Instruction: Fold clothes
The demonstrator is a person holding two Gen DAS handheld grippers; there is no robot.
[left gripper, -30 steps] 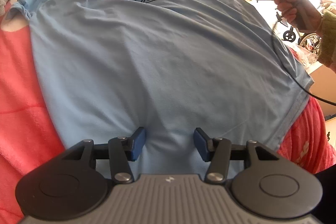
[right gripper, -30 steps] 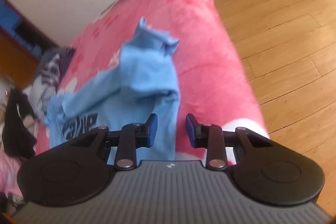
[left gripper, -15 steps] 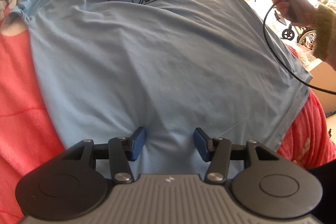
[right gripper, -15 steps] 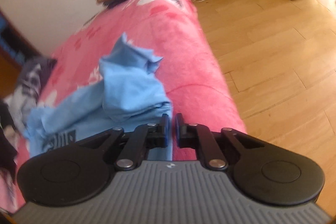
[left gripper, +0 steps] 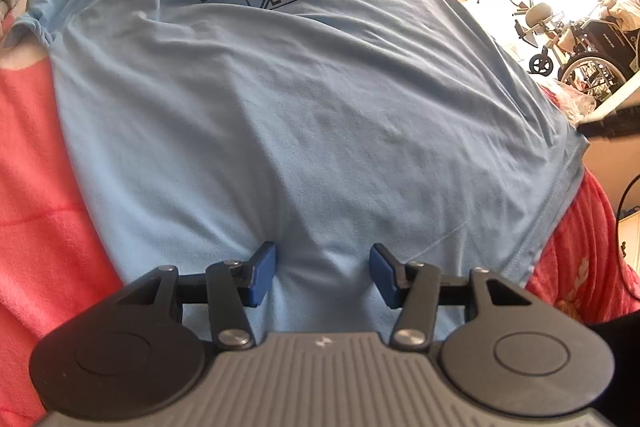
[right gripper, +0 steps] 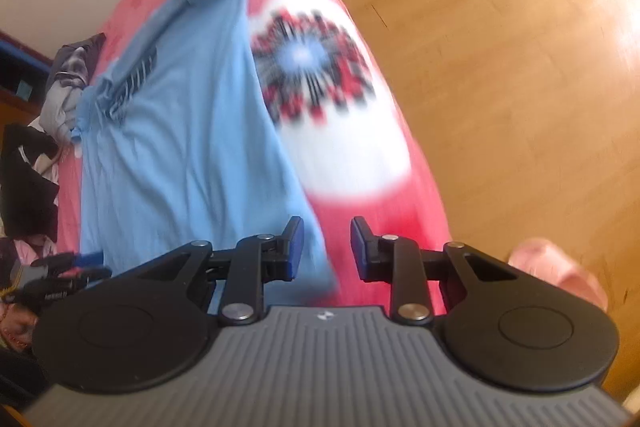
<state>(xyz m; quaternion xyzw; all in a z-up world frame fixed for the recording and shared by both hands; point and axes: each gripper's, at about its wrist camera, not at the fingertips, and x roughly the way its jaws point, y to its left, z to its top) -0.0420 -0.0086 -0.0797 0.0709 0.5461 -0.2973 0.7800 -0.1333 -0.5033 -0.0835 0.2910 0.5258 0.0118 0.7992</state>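
One T-shirt (left gripper: 312, 115), flat, collar far end

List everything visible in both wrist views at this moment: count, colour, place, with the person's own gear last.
T-shirt: one, light blue, black print, spread flat on the blanket.
Blanket: one, pink-red with a white patterned patch, covering the bed.
Clothes pile: several, grey and dark, beyond the shirt's far sleeve.
Floor: wooden, beside the bed.
Wheelchair: one, dark, in the bright background.
Left gripper: black with blue pads, jaws apart, shirt hem between them.
Right gripper: same build, jaws opening, over the shirt's edge, gripping nothing.
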